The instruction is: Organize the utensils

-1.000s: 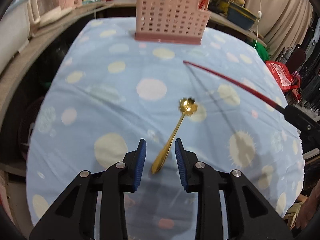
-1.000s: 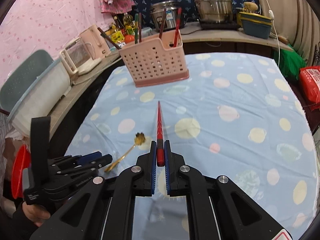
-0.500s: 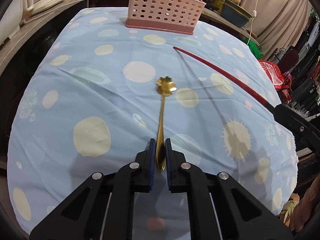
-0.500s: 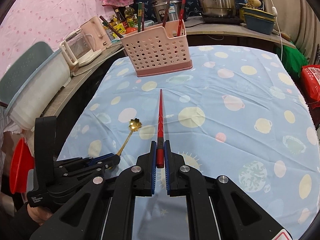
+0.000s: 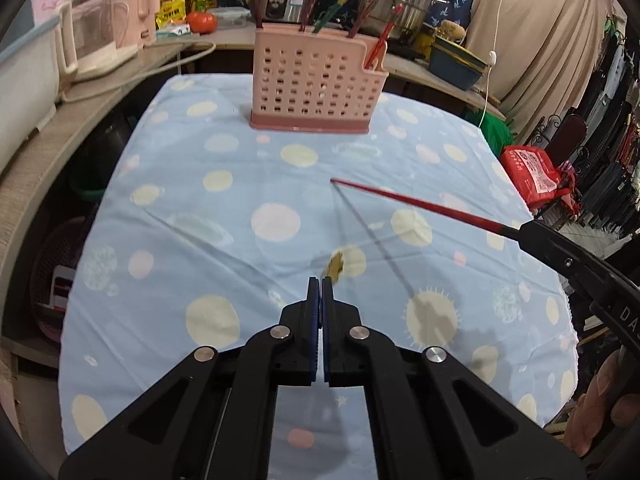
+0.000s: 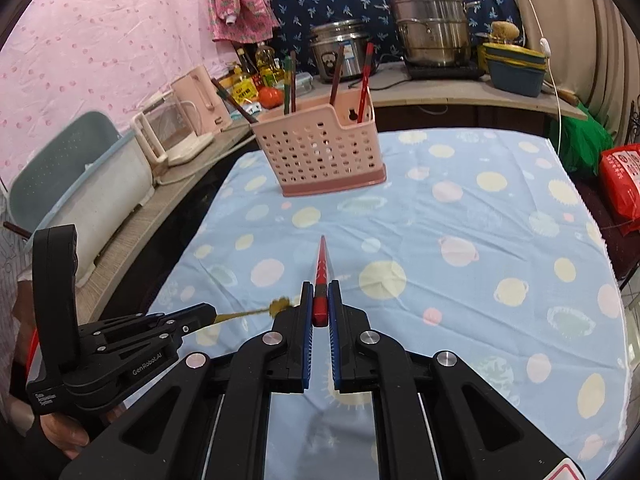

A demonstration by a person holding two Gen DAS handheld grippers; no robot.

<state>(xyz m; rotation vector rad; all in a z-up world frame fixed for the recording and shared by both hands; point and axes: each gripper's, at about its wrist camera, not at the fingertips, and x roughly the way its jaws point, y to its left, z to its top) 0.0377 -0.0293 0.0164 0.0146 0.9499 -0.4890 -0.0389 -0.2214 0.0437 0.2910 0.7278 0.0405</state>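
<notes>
My left gripper is shut on the handle of a gold flower-headed spoon and holds it lifted above the blue spotted tablecloth; the spoon sticks out of that gripper in the right wrist view. My right gripper is shut on a red chopstick that points toward the pink perforated utensil basket. The basket stands at the table's far side and holds several chopsticks. The red chopstick and right gripper show at the right of the left wrist view.
A counter behind the table carries a rice cooker, a steel pot, a blue tub and a pink kettle. A red bag sits off the table's right edge. A white bin stands at the left.
My left gripper closed on the gold spoon's handle and lifted it off the cloth. My right gripper keeps holding the red chopstick, raised a little toward the basket.
</notes>
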